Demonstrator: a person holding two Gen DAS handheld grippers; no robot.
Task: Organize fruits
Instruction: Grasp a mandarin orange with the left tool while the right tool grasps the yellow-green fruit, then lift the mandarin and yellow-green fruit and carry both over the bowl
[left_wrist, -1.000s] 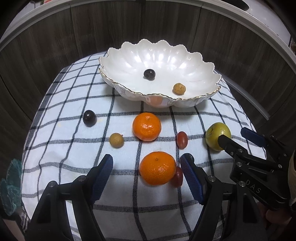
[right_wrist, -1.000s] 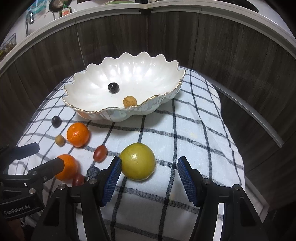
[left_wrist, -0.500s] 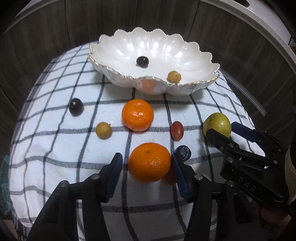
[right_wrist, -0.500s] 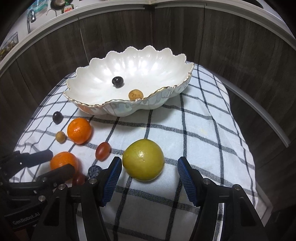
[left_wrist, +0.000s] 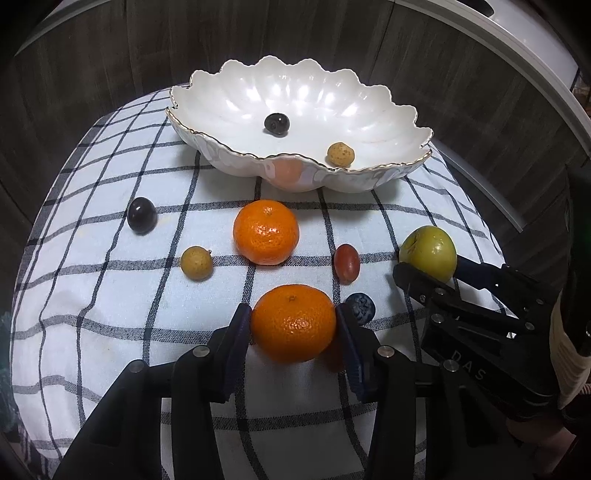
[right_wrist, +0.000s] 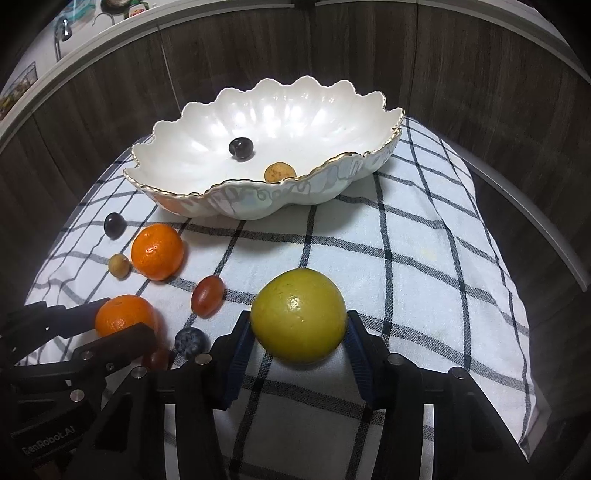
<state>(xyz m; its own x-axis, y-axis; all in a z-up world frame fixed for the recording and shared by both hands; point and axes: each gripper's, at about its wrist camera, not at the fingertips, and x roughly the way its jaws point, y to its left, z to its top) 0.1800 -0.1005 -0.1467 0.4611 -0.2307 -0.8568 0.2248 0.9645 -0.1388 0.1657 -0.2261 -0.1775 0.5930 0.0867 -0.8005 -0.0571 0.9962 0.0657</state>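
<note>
Double grasp in the fruit-sorting task. Left gripper (left_wrist: 293, 326): jaws just closed in, now narrowed onto the near mandarin (left_wrist: 293, 323), pads touching both flanks, fruit seemingly not yet off the checked cloth (left_wrist: 92, 295). Right gripper (right_wrist: 299, 332): jaws likewise just closed in, clamped on the yellow-green fruit (right_wrist: 299, 315). Scalloped white bowl (left_wrist: 369, 173) at 12 o'clock, already holding a dark grape (left_wrist: 277, 123) and a small tan fruit (left_wrist: 340, 154). Next, by judgement: lift both clear, carry toward 12 o'clock over the rim, release gently; round fruit liable to roll.
</note>
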